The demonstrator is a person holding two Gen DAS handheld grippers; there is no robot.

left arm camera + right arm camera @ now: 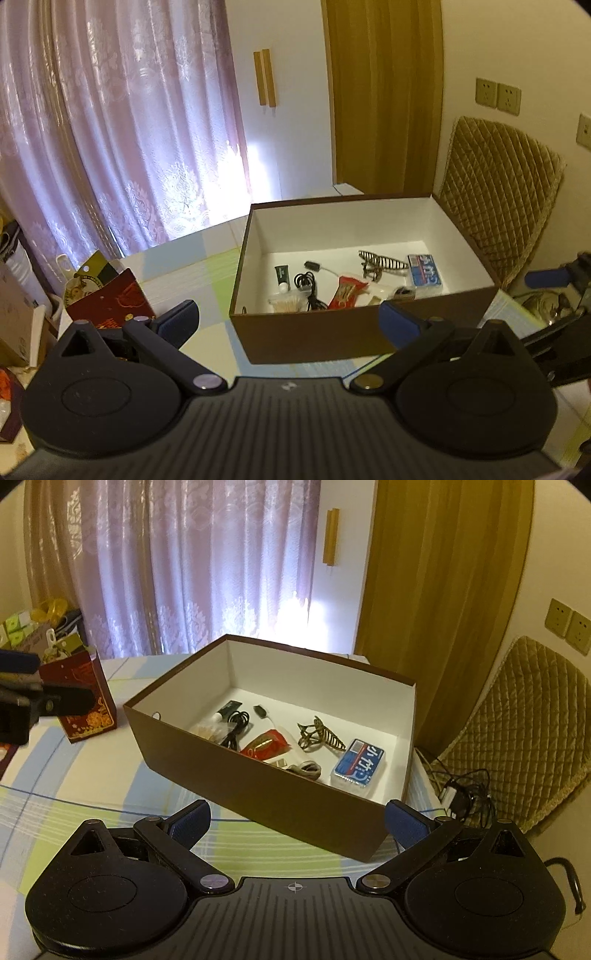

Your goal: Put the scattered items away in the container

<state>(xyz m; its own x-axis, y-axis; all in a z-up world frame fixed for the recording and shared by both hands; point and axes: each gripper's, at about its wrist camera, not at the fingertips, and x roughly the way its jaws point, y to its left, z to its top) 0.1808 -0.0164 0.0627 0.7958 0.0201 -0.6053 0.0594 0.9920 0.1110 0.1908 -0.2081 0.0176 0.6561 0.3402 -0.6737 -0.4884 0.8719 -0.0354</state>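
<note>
Both tools, left tool (pixel 290 317) and right tool (pixel 297 821), gape wide before brown box (pixel 258 794); blue packet's (pixel 358 768) writing unreadable.

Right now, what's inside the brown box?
In the brown box: blue tissue pack, striped hair claw, red packet, black cable, dark tube, cotton swabs. The near wall hides the front floor strip.

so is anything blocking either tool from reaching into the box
Nothing visible does. The box is open-topped with no lid, and both the left tool and right tool are open, empty, and short of its near wall.
</note>
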